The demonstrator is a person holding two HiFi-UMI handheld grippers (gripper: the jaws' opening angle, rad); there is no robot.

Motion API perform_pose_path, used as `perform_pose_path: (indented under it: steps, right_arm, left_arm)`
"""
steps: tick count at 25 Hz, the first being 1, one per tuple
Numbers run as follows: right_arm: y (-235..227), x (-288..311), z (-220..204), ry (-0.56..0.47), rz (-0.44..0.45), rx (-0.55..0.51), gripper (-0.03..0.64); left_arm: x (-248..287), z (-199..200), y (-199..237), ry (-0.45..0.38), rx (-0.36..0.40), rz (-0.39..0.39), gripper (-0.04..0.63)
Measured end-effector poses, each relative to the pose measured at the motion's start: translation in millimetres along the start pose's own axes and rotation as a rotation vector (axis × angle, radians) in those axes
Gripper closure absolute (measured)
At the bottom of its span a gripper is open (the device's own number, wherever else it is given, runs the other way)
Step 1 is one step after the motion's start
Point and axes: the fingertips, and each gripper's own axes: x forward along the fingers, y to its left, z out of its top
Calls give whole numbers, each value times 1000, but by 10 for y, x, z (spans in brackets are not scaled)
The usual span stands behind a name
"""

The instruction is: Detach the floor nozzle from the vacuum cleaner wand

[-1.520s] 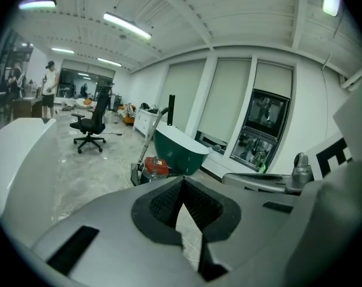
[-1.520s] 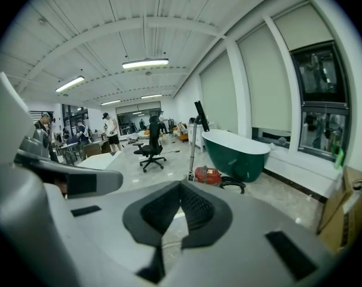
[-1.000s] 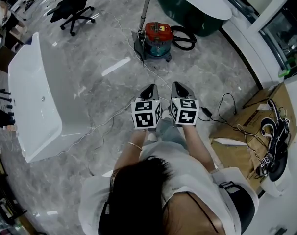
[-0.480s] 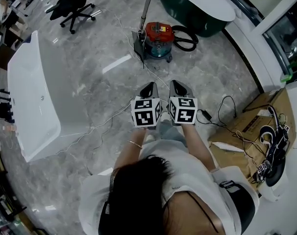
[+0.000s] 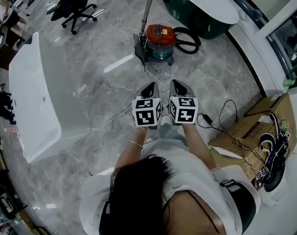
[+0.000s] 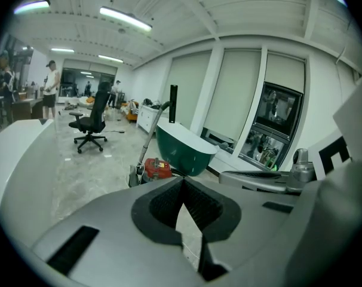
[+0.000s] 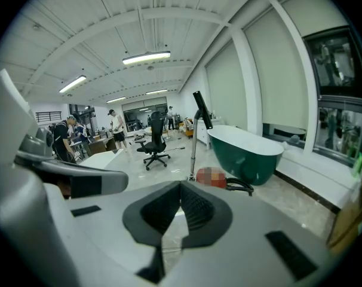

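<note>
Task not started: my left tool (image 5: 149, 88) and right tool (image 5: 180, 86) are clenched empty, floor nozzle (image 5: 139, 47) far ahead, attached to wand (image 5: 147, 9).

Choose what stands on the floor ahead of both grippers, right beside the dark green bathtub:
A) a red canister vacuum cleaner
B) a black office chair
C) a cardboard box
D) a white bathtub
A: the red canister vacuum cleaner sits beside the dark green bathtub, ahead of the left gripper and right gripper, both shut and empty.
</note>
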Motion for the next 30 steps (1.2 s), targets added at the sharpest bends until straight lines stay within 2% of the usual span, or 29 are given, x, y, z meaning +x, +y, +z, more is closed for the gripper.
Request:
perform_pose_path:
  steps: [26, 30]
  right_arm:
    - [-443, 535, 392, 2, 87, -6, 603]
    - [-473, 576, 485, -20, 128, 3, 603]
  left_arm:
    - [648, 396, -95, -18, -19, 71, 592]
    - [715, 475, -153, -33, -14, 69, 592]
